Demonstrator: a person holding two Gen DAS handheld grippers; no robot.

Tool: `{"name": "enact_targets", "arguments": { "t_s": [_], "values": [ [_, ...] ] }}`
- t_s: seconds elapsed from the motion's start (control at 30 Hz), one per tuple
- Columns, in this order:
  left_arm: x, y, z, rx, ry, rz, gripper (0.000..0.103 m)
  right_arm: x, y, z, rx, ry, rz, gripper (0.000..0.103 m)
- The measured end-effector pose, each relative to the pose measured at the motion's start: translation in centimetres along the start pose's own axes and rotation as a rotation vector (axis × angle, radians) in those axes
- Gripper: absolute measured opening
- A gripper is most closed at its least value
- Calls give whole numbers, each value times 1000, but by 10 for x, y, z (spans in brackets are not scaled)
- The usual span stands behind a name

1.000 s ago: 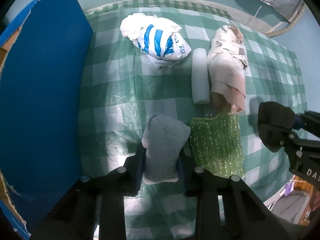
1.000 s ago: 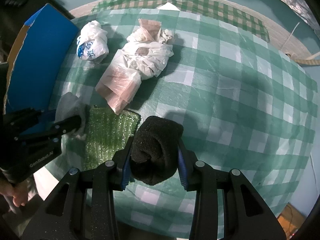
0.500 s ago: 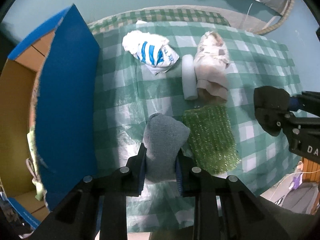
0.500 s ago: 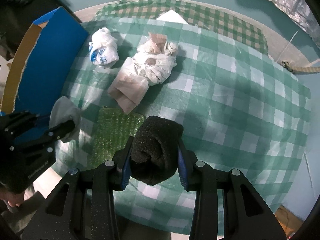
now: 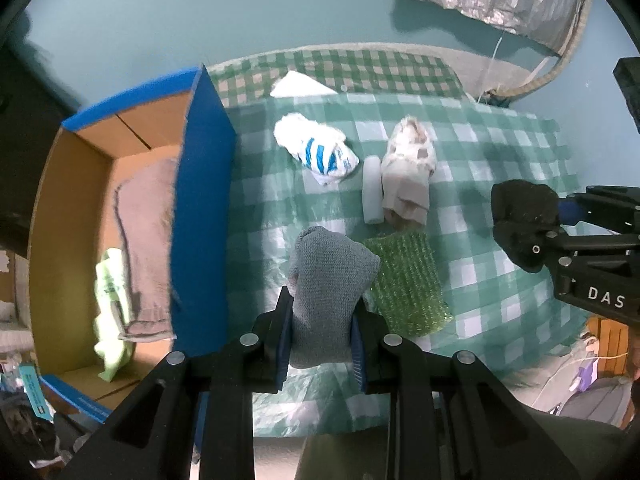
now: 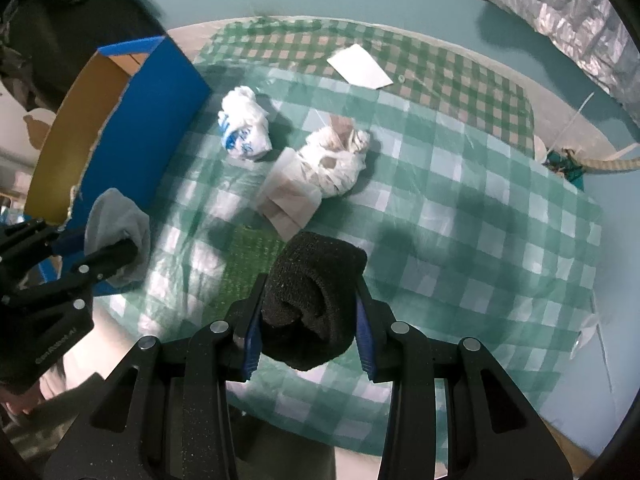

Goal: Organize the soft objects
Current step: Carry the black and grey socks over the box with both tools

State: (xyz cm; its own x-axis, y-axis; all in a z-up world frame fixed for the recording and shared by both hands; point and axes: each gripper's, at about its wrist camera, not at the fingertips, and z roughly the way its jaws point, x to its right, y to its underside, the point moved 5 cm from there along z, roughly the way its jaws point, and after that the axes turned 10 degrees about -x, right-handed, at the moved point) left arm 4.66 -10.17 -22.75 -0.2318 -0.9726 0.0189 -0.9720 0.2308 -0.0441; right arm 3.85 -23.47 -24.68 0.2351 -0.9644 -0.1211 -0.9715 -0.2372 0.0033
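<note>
While both bundles hang clear of the counter (image 5: 500,360), the left claw (image 5: 320,320) is clamped on a grey rolled sock (image 5: 328,280) and the right claw (image 6: 308,324) on a black rolled sock (image 6: 316,296), each sock squeezed between blue-lined fingers and poking out past the tips.

The relation that matters is the open blue-sided cardboard box (image 5: 200,208). It stands to the left of the left claw and just beside it, its blue wall running roughly parallel to that claw's fingers, its open top facing up. Inside lie a folded brownish cloth (image 5: 144,240) and a pale green item (image 5: 110,308). From the right claw the box is far off to the left, with the left claw between them. The left hand's load looks the nearer to drop in; a short sideways swing over the wall seems all it needs.

Ahead of both claws, on the green checked cloth, lie a blue-striped white bag (image 5: 320,152), a white roll (image 5: 371,190), a beige wrapped bundle (image 5: 408,176) touching that roll, and a glittery green cloth (image 5: 408,280) just right of the grey sock.
</note>
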Motion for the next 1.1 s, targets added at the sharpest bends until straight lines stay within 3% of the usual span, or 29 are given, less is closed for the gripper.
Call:
{"name": "enact_targets", "arguments": {
  "t_s": [0.37,1.1],
  "values": [
    [-24,9,-45,54,-22,-24,25,-17,-4,-35,37,-10,-40,38],
    [-99,33,-72,69,-64,-226,25,-81,-32,-53,60,-19,-193,38]
  ]
}}
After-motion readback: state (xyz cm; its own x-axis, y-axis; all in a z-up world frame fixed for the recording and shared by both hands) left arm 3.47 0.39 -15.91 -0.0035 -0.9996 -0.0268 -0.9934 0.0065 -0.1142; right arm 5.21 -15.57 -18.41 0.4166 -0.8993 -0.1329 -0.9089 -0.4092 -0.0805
